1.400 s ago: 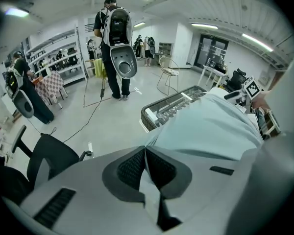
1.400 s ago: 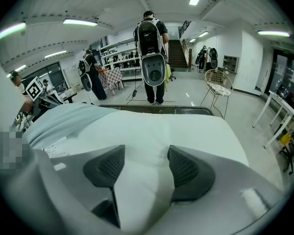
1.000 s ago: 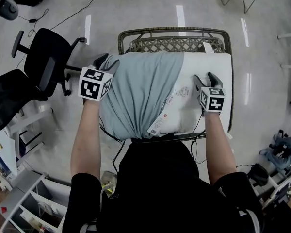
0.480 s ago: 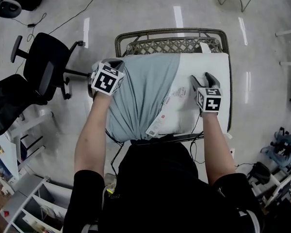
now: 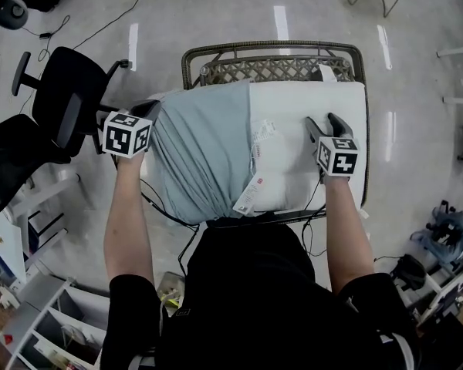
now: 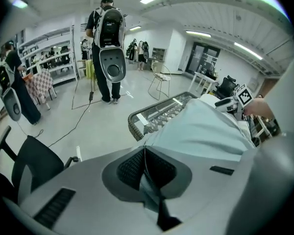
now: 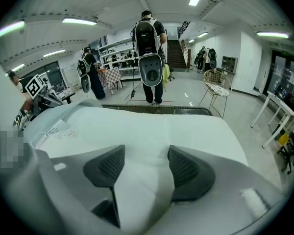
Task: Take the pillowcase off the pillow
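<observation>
Shiny grey floor, wicker stand (image 5: 270, 50) in the middle, pillow (image 5: 309, 99) flat across its top. Roughly midway: pale blue pillowcase (image 5: 201, 153) bunched over the left part, white right part bare, 2 paper tags (image 5: 251, 195) showing. Left to do, by the look of it: dragging the cover off past the stand's left edge. Left gripper (image 6: 145, 168) clamped tight on a thin fold of pillowcase at that edge. Right gripper (image 7: 144, 168) partly spread, pinching a ridge of bare pillow near the right edge, well apart from the cover.
</observation>
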A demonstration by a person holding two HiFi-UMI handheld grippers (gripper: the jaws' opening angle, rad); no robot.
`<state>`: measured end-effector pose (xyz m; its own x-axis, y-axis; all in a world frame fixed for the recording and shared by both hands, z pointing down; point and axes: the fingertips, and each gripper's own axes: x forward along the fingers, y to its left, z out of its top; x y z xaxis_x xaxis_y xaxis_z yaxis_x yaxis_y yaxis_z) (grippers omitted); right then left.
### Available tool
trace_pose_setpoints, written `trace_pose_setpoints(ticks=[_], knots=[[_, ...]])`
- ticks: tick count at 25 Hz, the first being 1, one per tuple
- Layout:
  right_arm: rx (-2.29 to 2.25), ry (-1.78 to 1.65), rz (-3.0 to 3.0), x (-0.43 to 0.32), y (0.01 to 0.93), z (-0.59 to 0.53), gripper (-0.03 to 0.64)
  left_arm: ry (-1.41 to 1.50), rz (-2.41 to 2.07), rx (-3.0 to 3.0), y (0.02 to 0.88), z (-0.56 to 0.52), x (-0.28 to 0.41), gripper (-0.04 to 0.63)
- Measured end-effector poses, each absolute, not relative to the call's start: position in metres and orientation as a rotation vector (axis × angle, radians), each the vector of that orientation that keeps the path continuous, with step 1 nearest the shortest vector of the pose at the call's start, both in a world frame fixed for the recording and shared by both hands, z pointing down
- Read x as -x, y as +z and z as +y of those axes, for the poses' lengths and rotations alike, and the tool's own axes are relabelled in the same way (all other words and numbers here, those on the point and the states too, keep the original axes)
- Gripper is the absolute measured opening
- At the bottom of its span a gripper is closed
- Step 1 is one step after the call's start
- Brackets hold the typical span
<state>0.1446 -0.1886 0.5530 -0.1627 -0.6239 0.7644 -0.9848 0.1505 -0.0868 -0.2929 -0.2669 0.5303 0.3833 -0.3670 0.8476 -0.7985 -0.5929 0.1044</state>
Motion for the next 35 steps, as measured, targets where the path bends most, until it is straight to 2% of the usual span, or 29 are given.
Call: trace_pose_setpoints(ticks=[5,9,14,18,21,22,24,26,35], knots=[[-1.529,0.808,-1.850,-0.144,0.553,-0.189,0.298,1.123,-1.042,-2.147,0.530,-0.264,0.297,0.008],[-1.531,0.776,-1.830,-0.144,0.555,-0.190,0.299,1.153,-1.066,-2.220,0.520,-0.267,0.267,0.011],[-1.537,0.754,-1.821,-0.143,0.554,-0.189,0.299,1.129,-0.951,-2.369,0.507,-0.264,0.204,0.183],[-1.539,0.750,-1.821,-0.142,0.555,-0.189,0.299,1.179,-0.922,-2.354,0.521,-0.261,0.176,0.233],[-1.540,0.741,-1.824,-0.142,0.554,-0.190,0.299,1.270,-0.892,-2.308,0.533,-0.262,0.175,0.225],[-1.542,0.738,-1.825,-0.142,0.553,-0.190,0.299,1.299,-0.877,-2.305,0.535,-0.263,0.176,0.195],[-1.544,0.737,-1.828,-0.142,0.553,-0.189,0.299,1.342,-0.880,-2.312,0.534,-0.264,0.183,0.080],[-1.542,0.739,-1.834,-0.141,0.553,-0.189,0.299,1.343,-0.922,-2.314,0.532,-0.265,0.197,0.015],[-1.550,0.704,-1.829,-0.141,0.548,-0.188,0.299,1.097,-1.074,-2.260,0.523,-0.261,0.253,0.009]])
